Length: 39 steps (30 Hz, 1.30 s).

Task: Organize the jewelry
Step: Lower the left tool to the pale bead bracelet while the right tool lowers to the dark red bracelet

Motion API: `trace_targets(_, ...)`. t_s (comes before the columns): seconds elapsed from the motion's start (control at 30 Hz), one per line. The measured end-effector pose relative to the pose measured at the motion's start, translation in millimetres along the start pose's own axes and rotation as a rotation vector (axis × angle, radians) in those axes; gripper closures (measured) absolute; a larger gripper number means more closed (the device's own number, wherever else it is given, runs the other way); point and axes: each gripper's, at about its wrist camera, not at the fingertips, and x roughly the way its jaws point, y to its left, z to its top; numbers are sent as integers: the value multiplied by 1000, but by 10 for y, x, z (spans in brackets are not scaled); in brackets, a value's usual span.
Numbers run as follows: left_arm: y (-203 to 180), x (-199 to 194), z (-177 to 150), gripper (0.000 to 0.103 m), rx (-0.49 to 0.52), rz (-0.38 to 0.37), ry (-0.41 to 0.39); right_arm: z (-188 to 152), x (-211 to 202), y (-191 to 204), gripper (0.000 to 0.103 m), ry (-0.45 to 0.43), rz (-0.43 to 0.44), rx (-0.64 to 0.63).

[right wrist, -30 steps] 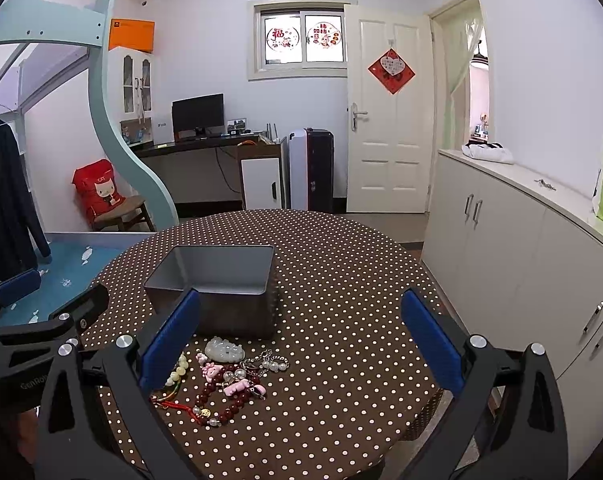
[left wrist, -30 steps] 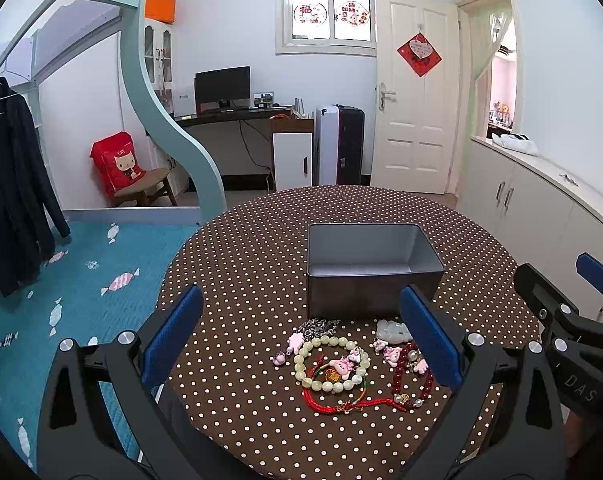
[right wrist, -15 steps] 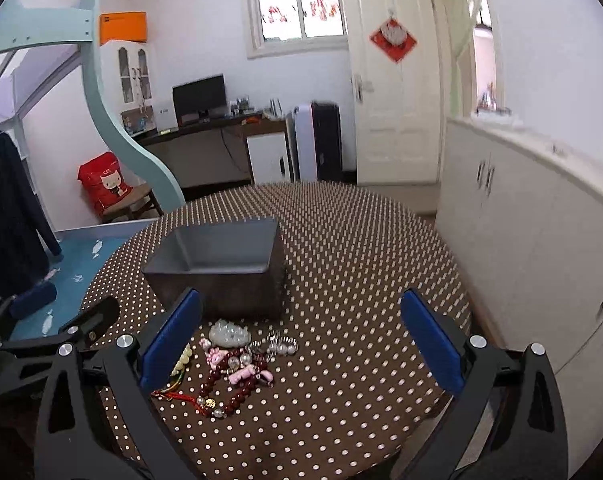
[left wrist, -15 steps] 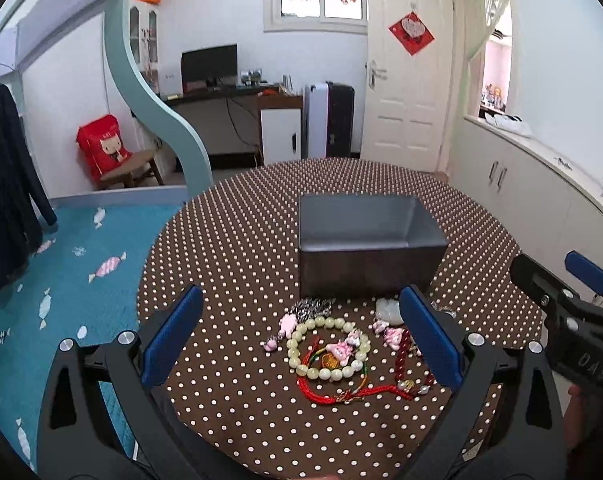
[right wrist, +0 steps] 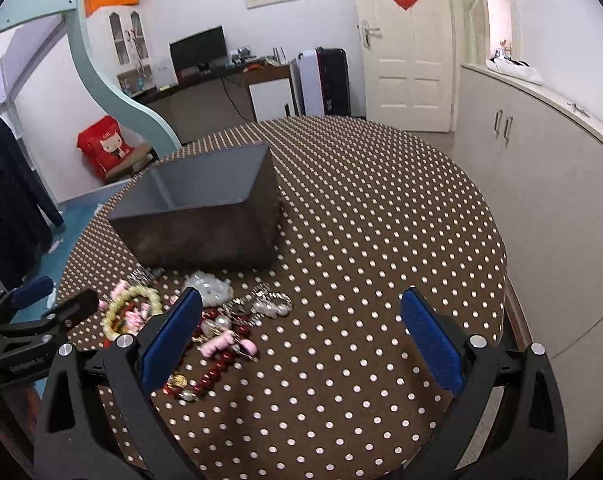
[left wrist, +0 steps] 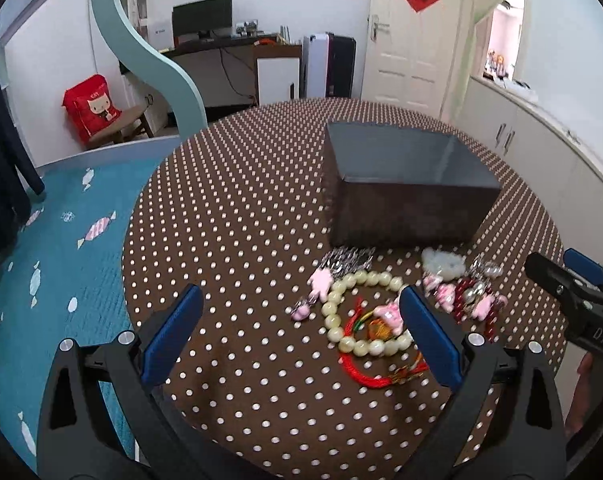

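**Jewelry heap waits in front of the grey box**

The tangle of pale bead bracelet [left wrist: 363,312], red cord, dark red beads [right wrist: 215,372] and pink charms lies on the brown polka-dot tablecloth [left wrist: 237,216], just in front of the open grey rectangular box [left wrist: 405,184]. The left gripper [left wrist: 301,334] hovers wide and empty, heap toward its right finger. The right gripper [right wrist: 301,338], equally wide and empty, has it by its left finger. Neither looks clearly nearer

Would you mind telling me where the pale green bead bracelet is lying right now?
In the left wrist view, the pale green bead bracelet lies on the polka-dot tablecloth, just in front of the grey box, ringed around a pink charm.
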Motion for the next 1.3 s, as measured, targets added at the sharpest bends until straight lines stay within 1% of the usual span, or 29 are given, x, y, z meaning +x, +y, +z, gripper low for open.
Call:
trace_targets(0.1, 36, 62, -28, 5, 4, -2, 34, -51, 18, 11, 7, 23, -8, -19)
trace_targets(0.23, 77, 164, -57, 5, 5, -17, 93, -148, 33, 100, 7, 30, -21, -62)
trace_targets(0.33, 91, 219, -70, 6, 8, 3, 106, -237, 46, 206, 7, 35, -6, -108)
trace_targets(0.43, 120, 263, -68, 6, -4, 5, 126, -278, 110, 293, 7, 53, -13, -151)
trace_targets(0.5, 133, 283, -64, 6, -16, 8, 137, -310, 160, 341, 10, 65, -12, -173)
trace_targets(0.57, 142, 305, -59, 8, -12, 20, 141, -342, 215, 369, 23, 85, -23, -188)
trace_targets(0.6, 147, 328, -58, 17, -6, 39, 147, -360, 239, 365, 24, 93, -28, -190)
trace_targets(0.63, 131, 350, -51, 29, -4, 49, 159, -369, 233, 352, 27, 85, -22, -188)
trace_targets(0.67, 142, 387, -49, 30, -7, 47, 178, -371, 230, 348, 32, 83, -19, -192)
trace_targets(0.7, 151, 405, -41, 30, -15, 35, 184, -374, 221, 343, 34, 84, -9, -200)
trace_targets(0.77, 174, 432, -16, 31, -28, 24, 193, -403, 191, 336, 44, 81, 5, -212)
trace_targets(0.8, 172, 440, -12, 31, -24, 23, 198, -432, 168, 329, 46, 78, 7, -217)
trace_targets(0.87, 169, 454, 6, 34, -7, 12, 209, -471, 121, 296, 57, 72, 21, -235)
trace_targets(0.9, 168, 460, 16, 35, 7, 7, 213, -478, 111, 283, 60, 73, 23, -237)
trace_targets(0.97, 161, 463, 41, 38, 27, -8, 228, -493, 81, 244, 74, 73, 19, -238)
trace_targets(1.0, 167, 469, 63, 44, 42, -19, 244, -478, 82, 216, 77, 73, 14, -236)
trace_targets(1.07, 110, 476, 82, 52, 95, -25, 265, -459, 77, 158, 87, 76, 6, -229)
trace_targets(1.1, 79, 480, 98, 59, 139, -47, 273, -428, 84, 154, 89, 79, 4, -225)
trace_targets(1.13, 55, 491, 107, 64, 165, -55, 278, -415, 84, 123, 93, 83, 2, -215)
trace_targets(1.17, 29, 495, 113, 66, 199, -60, 283, -403, 88, 111, 95, 85, 2, -213)
trace_targets(1.23, -19, 497, 124, 76, 270, -78, 303, -388, 95, 105, 96, 86, -2, -217)
trace_targets(1.3, -35, 505, 140, 76, 304, -94, 331, -370, 104, 123, 96, 87, -5, -223)
